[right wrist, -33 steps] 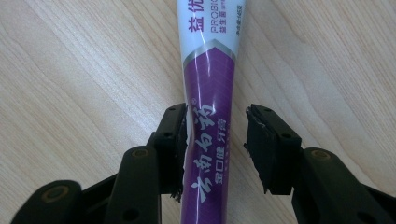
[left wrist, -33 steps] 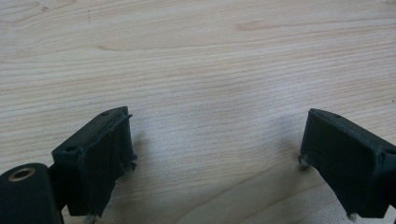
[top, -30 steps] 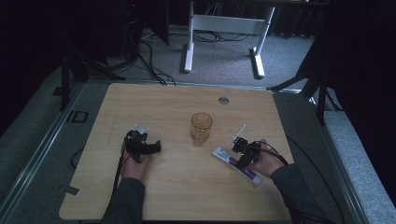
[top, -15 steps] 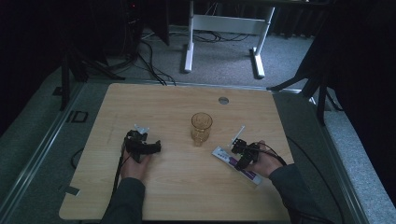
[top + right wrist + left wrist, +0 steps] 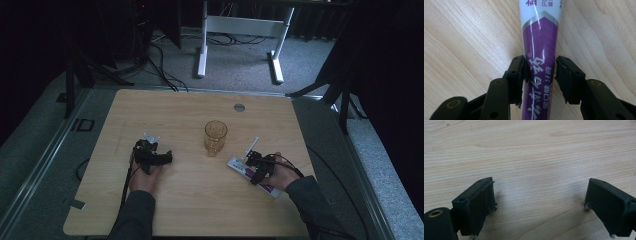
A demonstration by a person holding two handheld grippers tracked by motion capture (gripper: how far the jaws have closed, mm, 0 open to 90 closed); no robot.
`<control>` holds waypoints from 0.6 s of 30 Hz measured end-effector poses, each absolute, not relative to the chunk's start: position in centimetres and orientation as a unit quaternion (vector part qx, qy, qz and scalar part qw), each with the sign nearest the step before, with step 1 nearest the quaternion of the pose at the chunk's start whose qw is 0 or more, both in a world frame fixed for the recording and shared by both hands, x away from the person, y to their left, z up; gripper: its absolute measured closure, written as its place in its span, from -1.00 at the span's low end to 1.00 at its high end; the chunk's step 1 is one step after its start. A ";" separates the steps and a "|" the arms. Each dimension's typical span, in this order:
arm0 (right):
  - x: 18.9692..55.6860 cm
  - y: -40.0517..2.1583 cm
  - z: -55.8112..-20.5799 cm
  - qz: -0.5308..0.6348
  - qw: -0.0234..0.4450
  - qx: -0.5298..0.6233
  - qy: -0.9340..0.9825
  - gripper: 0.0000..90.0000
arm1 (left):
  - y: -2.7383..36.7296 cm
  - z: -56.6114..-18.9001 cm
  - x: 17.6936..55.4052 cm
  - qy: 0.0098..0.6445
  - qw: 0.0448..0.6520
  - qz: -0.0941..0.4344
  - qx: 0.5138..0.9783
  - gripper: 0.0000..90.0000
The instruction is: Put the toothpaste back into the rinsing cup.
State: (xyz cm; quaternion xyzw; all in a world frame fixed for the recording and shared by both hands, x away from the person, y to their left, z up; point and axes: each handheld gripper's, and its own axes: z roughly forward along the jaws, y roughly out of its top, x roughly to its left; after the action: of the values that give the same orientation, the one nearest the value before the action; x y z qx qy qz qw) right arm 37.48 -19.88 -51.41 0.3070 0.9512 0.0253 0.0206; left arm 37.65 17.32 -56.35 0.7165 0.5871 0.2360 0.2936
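A purple and white toothpaste tube (image 5: 239, 166) (image 5: 540, 30) lies flat on the wooden table (image 5: 190, 205), right of centre. My right gripper (image 5: 254, 161) (image 5: 540, 72) reaches down over it, one pad against each long edge of the tube, shut on it while it rests on the wood. My left gripper (image 5: 150, 142) (image 5: 539, 195) rests left of centre with its jaws wide open and only bare wood between them. An amber glass cup (image 5: 216, 136) stands upright between the two grippers.
A thin white stick (image 5: 252, 146) lies just beyond the tube, near the cup. A small grey round insert (image 5: 239, 107) sits near the table's far edge. White desk legs (image 5: 202, 50) and cables stand on the floor beyond the table.
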 end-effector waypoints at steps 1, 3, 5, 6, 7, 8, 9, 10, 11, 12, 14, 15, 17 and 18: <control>37.5 -19.9 -51.5 0.024 0.020 0.307 0.951 0.30 | 17.3 -56.4 37.7 0.587 0.294 0.236 0.717 -0.80; 37.5 -19.8 -51.5 0.023 0.019 0.307 0.951 0.31 | 17.3 -56.3 37.7 0.587 0.294 0.236 0.717 -0.80; 37.4 -19.8 -51.6 0.022 0.020 0.305 0.952 0.32 | 17.3 -56.4 37.7 0.587 0.294 0.236 0.717 -0.80; 37.4 -19.7 -51.6 0.022 0.019 0.305 0.952 0.33 | 17.3 -56.4 37.7 0.587 0.294 0.236 0.717 -0.80; 37.5 -19.7 -51.6 0.021 0.019 0.304 0.952 0.34 | 17.3 -56.4 37.7 0.587 0.294 0.236 0.717 -0.80; 37.5 -19.7 -51.6 0.020 0.018 0.304 0.952 0.34 | 17.3 -56.4 37.7 0.587 0.294 0.236 0.717 -0.80; 37.5 -19.7 -51.6 0.020 0.018 0.304 0.952 0.35 | 17.3 -56.4 37.7 0.587 0.294 0.236 0.716 -0.80; 37.5 -19.7 -51.6 0.019 0.017 0.304 0.952 0.35 | 17.3 -56.3 37.7 0.587 0.294 0.236 0.717 -0.80; 37.4 -19.7 -51.6 0.019 0.016 0.307 0.951 0.36 | 17.3 -56.3 37.7 0.587 0.294 0.236 0.717 -0.80; 37.5 -19.6 -51.6 0.019 0.015 0.307 0.952 0.36 | 17.3 -56.3 37.7 0.587 0.293 0.236 0.717 -0.80; 37.5 -19.6 -51.7 0.019 0.014 0.306 0.952 0.37 | 17.3 -56.4 37.7 0.587 0.294 0.236 0.717 -0.80; 37.5 -19.6 -51.7 0.019 0.014 0.306 0.952 0.37 | 17.3 -56.4 37.7 0.587 0.294 0.236 0.717 -0.80; 37.6 -19.6 -51.7 0.018 0.013 0.305 0.952 0.37 | 17.3 -56.4 37.7 0.587 0.294 0.236 0.717 -0.80; 37.6 -19.6 -51.7 0.018 0.013 0.304 0.952 0.38 | 17.3 -56.4 37.7 0.587 0.294 0.236 0.717 -0.80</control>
State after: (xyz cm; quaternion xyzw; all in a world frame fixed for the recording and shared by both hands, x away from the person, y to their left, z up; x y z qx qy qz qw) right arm 37.58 -19.63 -51.68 0.3041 0.9524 0.0175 0.0129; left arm 37.66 17.32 -56.35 0.7166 0.5869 0.2360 0.2938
